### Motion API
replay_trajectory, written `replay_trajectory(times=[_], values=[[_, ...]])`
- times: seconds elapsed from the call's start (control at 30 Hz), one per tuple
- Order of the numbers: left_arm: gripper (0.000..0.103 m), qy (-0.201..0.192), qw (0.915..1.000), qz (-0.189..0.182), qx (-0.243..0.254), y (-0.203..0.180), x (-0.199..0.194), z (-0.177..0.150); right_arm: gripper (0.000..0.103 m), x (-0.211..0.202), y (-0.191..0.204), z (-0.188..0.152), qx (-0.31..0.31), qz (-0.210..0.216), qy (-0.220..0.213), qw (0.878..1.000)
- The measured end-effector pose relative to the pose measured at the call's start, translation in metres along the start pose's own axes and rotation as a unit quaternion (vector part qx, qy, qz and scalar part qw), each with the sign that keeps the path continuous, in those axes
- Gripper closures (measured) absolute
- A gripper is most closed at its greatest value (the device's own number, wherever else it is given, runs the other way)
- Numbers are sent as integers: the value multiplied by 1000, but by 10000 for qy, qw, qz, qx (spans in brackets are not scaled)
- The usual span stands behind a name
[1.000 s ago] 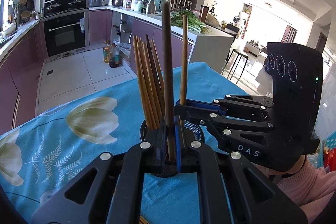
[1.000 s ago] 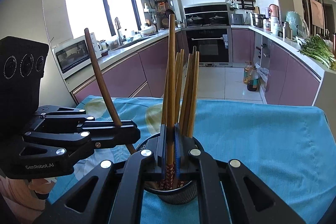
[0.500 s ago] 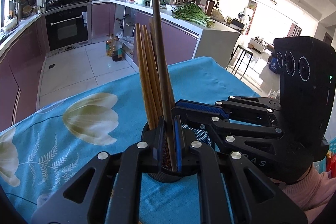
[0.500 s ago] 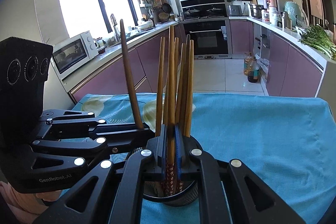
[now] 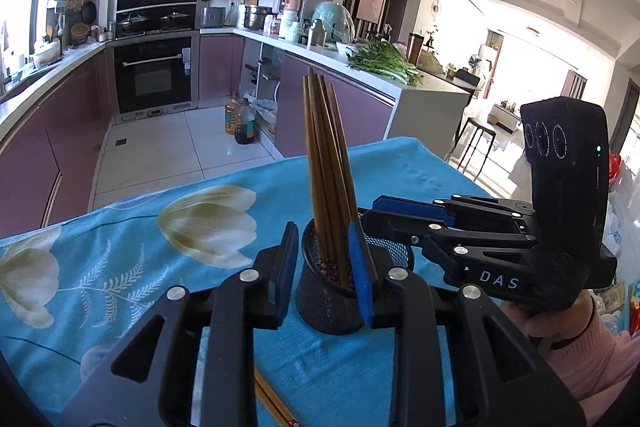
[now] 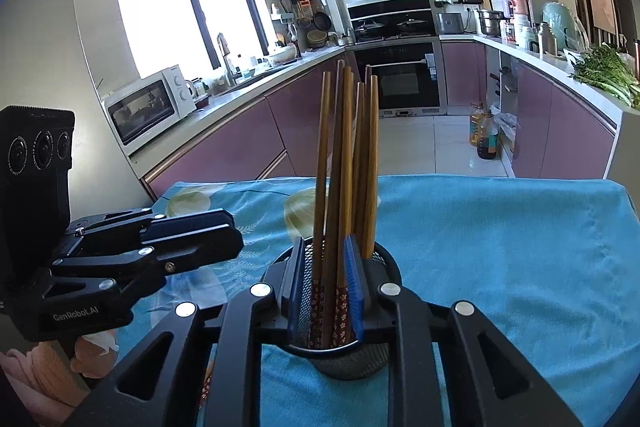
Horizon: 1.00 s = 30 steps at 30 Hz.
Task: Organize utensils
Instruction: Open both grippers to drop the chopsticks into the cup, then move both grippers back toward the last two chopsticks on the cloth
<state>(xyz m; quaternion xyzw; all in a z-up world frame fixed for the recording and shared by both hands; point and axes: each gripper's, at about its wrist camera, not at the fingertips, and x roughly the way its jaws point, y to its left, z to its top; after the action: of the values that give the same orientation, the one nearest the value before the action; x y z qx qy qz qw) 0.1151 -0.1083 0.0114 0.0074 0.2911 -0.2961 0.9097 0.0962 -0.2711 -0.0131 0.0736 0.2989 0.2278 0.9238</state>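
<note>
A black mesh cup (image 5: 320,307) stands on the blue flowered tablecloth (image 5: 120,267) with several brown chopsticks (image 5: 324,167) upright in it. My left gripper (image 5: 324,265) sits low at the cup. Its blue pads (image 5: 289,267) are apart and its jaws are opening, with the cup and sticks showing between them, untouched. My right gripper (image 6: 325,279) hangs over the cup (image 6: 352,359) from the other side, its jaws opening too. The chopsticks (image 6: 344,167) rise loose between its pads (image 6: 354,275). Each gripper shows in the other's view, the right (image 5: 376,215) and the left (image 6: 236,233).
One more chopstick (image 5: 276,407) lies flat on the cloth under my left gripper. A hand in a pink sleeve (image 5: 580,355) holds the right gripper. The table's far edge (image 6: 480,179) drops to a tiled kitchen floor with purple cabinets (image 6: 240,155) beyond.
Each gripper was shut on one upright chopstick over the cup. Both sets of jaws have parted and both sticks now stand in the cup with the others. The left gripper drew back slightly.
</note>
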Motion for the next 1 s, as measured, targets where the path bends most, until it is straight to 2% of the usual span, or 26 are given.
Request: replay_trajectory(times=[0.07,0.23,0.27,0.33,0.43,0.53,0.77,1.0], values=[[69,-141,9999,97,-9,3,-14,-5,83,-9,8,-3,-107,116,-61,9999],[55,-338,9980,521,-100,16,-43,-23,71,-22,31,-14,-403,434,-100,9982],[49,-348,9974,621,-142,20,-47,-26,69,-21,37,-18,-459,493,-50,9977],[43,-313,9965,742,-243,29,-54,-36,65,-16,45,-26,-503,580,95,9970],[39,-115,9953,904,-323,38,-54,-52,64,2,56,-42,-571,611,458,9954],[30,48,9922,1201,-333,43,-54,-70,64,20,65,-61,-554,605,802,9934],[27,344,9850,1639,-407,51,-49,-101,64,51,77,-85,-538,466,1281,9892],[27,508,9826,1728,-463,53,-45,-111,64,52,80,-88,-593,412,1380,9878]])
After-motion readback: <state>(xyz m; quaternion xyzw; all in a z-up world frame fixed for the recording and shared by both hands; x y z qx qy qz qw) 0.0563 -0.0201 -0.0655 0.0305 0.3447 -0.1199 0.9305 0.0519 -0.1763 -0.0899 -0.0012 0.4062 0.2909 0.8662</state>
